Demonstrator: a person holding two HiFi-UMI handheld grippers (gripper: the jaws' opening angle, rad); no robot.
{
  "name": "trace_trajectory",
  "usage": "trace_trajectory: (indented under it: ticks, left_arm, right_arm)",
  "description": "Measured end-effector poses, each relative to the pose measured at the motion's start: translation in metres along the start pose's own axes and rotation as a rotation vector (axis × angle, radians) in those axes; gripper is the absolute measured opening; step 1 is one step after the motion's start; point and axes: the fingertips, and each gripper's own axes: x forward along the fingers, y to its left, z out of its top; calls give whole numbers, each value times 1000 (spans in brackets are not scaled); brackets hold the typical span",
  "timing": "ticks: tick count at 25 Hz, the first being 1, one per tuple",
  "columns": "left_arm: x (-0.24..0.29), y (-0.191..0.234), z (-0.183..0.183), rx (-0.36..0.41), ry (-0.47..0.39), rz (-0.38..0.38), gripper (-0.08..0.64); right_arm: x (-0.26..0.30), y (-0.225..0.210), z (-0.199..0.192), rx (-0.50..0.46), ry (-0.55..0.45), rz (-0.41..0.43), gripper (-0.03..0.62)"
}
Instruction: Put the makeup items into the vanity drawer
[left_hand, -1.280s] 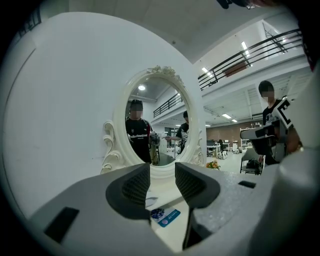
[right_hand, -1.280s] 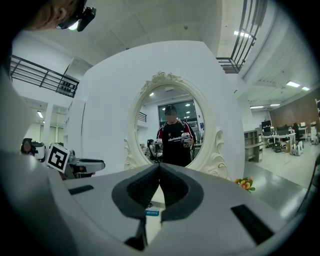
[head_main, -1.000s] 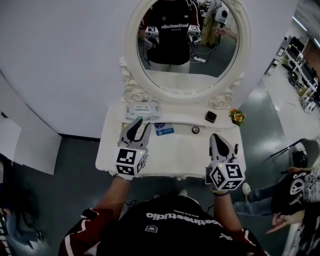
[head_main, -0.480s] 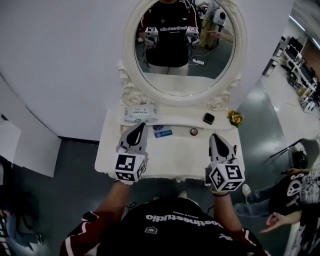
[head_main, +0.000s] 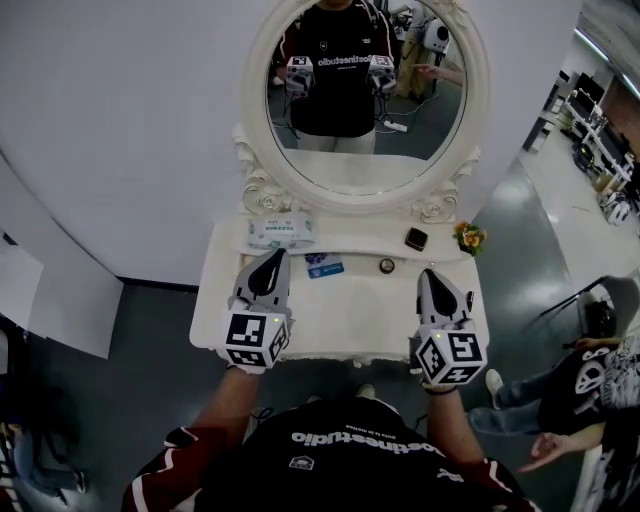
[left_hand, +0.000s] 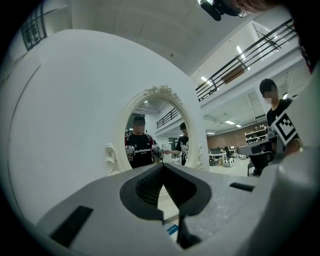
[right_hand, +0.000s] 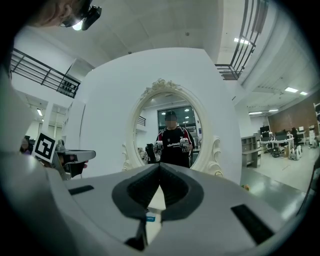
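Note:
On the white vanity table (head_main: 350, 315) lie a small blue-and-white packet (head_main: 325, 266), a small round dark item (head_main: 386, 265) and a black compact (head_main: 416, 239). My left gripper (head_main: 274, 256) hovers over the table's left part, just left of the blue packet, shut and empty. My right gripper (head_main: 431, 274) is over the right part, in front of the compact, also shut and empty. The left gripper (left_hand: 162, 165) and the right gripper (right_hand: 160, 164) both point level at the mirror. The blue packet (left_hand: 172, 229) shows below the left jaws. No drawer front is visible.
An oval mirror (head_main: 365, 80) in a carved white frame stands behind the table and reflects me with both grippers. A tissue pack (head_main: 281, 232) lies at the back left and a small flower pot (head_main: 467, 238) at the back right. A seated person (head_main: 590, 380) is at the right.
The left gripper's jaws, open a second ago, have closed on nothing. The right gripper has stayed where it was, shut.

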Motion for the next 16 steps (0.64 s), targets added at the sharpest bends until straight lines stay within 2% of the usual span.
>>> trace_trajectory:
  ticks: [16]
  left_arm:
    - [-1, 5, 6, 3, -9, -2, 6]
  right_arm:
    - [3, -1, -2, 1, 10, -10, 1]
